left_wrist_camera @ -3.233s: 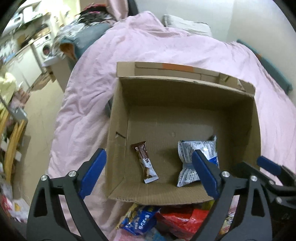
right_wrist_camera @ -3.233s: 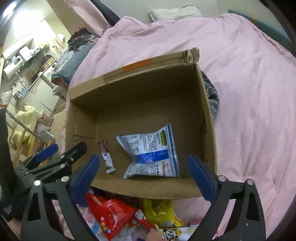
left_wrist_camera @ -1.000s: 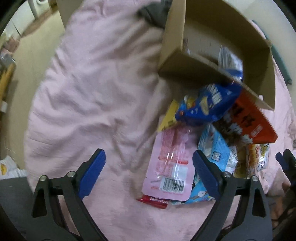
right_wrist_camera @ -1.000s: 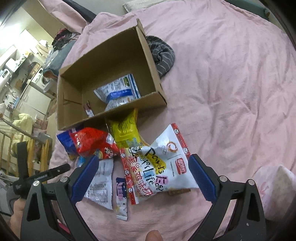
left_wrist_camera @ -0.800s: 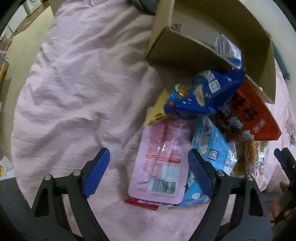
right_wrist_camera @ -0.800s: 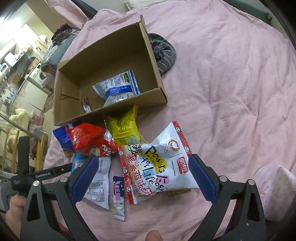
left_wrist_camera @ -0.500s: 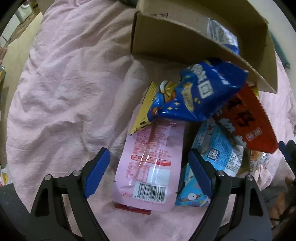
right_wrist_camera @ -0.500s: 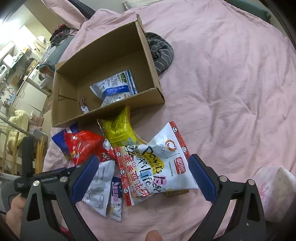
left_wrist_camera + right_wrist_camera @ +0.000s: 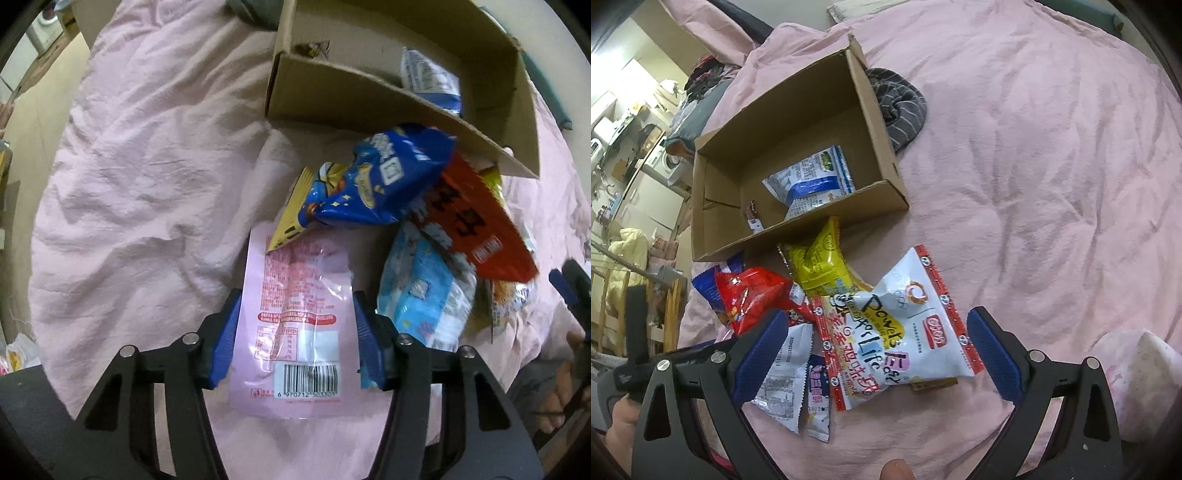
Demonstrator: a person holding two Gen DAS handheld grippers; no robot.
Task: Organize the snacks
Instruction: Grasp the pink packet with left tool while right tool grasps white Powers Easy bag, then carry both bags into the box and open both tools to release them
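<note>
**Straddling the Pink Pouch, Left Gripper Narrowed**

Bracketing the pink pouch (image 9: 295,325), the left gripper (image 9: 295,343) has its blue pads (image 9: 226,341) at the pouch's two side edges; whether they press it cannot be told. The pouch lies flat on the pink bedspread (image 9: 147,184), its long axis running near to far, barcode end nearest the gripper and top end pointing toward the cardboard box (image 9: 369,99).

Just beyond the pouch's far end lies a blue snack bag (image 9: 380,181), overlapping a red bag (image 9: 476,221). A light-blue packet (image 9: 421,295) sits just right of the pouch.

The right gripper (image 9: 879,354) is spread wide, holding nothing, above a white-and-red bag (image 9: 897,332). That bag's long axis runs diagonally, near-left to far-right. A yellow bag (image 9: 820,262) lies between it and the box, which already contains a blue-and-white packet (image 9: 812,177) and a small brown bar (image 9: 752,216). A striped grey cloth (image 9: 901,110) lies against the box's right wall.
</note>
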